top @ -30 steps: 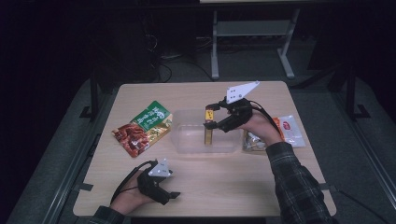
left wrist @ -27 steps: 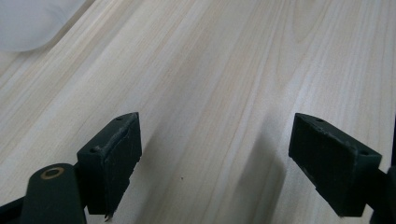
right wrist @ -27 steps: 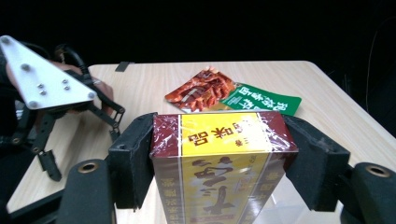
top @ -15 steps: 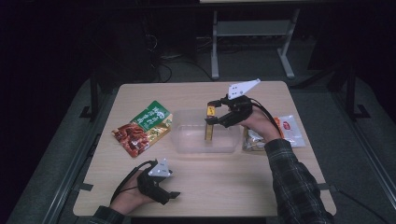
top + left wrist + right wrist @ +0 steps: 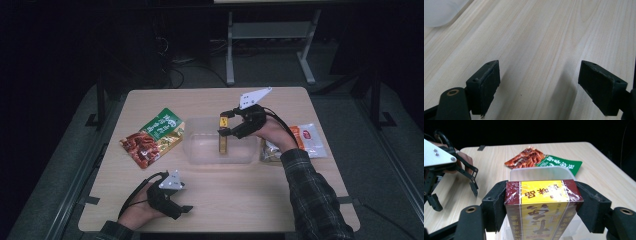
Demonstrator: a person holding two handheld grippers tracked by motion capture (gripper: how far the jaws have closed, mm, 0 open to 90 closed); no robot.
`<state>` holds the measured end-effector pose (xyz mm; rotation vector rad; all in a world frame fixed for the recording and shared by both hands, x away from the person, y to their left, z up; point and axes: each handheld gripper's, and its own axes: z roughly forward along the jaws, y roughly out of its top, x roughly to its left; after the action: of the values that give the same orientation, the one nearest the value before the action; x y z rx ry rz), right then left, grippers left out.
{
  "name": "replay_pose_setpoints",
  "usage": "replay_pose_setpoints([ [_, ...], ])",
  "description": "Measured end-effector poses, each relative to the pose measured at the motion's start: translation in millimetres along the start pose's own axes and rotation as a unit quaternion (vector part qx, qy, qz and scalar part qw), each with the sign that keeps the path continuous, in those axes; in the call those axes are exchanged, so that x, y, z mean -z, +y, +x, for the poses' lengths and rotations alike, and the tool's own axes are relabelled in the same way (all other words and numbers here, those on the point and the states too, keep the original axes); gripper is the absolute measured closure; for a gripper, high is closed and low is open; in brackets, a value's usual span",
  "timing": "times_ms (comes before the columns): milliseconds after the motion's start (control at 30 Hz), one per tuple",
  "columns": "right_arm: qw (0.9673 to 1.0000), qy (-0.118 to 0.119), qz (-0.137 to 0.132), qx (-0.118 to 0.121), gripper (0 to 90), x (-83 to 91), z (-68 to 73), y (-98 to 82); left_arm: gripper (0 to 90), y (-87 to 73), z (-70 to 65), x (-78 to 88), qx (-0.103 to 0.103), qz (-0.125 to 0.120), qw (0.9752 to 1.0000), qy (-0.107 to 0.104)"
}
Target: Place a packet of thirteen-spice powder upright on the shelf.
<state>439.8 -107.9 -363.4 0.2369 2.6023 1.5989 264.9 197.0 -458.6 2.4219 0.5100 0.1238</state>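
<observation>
right tongs [image 5: 544,207] pinching yellow box [image 5: 544,202] over clear tub [image 5: 200,147]; left tongs [image 5: 546,92] spread on table [image 5: 544,37]

Premises read as a laboratory or recording room rather than a home or shop. A single pale wood-grain counter [image 5: 220,200] stands alone on grey carpeted flooring [image 5: 390,165], with the surroundings kept dark and only the work surface lit. Behind it, a metal-framed stand [image 5: 270,45] on splayed feet and loose black cabling [image 5: 172,75] lie on the floor. Tape marks [image 5: 87,201] sit at the counter's edges. A person's hand carries an instrumented gripper with a grey three-cornered plate [image 5: 254,97] and trailing cable, consistent with a data-collection set-up
</observation>
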Motion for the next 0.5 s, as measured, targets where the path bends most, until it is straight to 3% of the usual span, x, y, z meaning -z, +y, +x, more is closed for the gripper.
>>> replay_pose_setpoints([
  [500, 0.9992, 0.004, 0.039, 0.004, 30.2, -14.7, 0.3, -7.9, 17.2, 0.0, -0.8, -0.4, -0.001, 0.003, 1.0, -0.002],
])
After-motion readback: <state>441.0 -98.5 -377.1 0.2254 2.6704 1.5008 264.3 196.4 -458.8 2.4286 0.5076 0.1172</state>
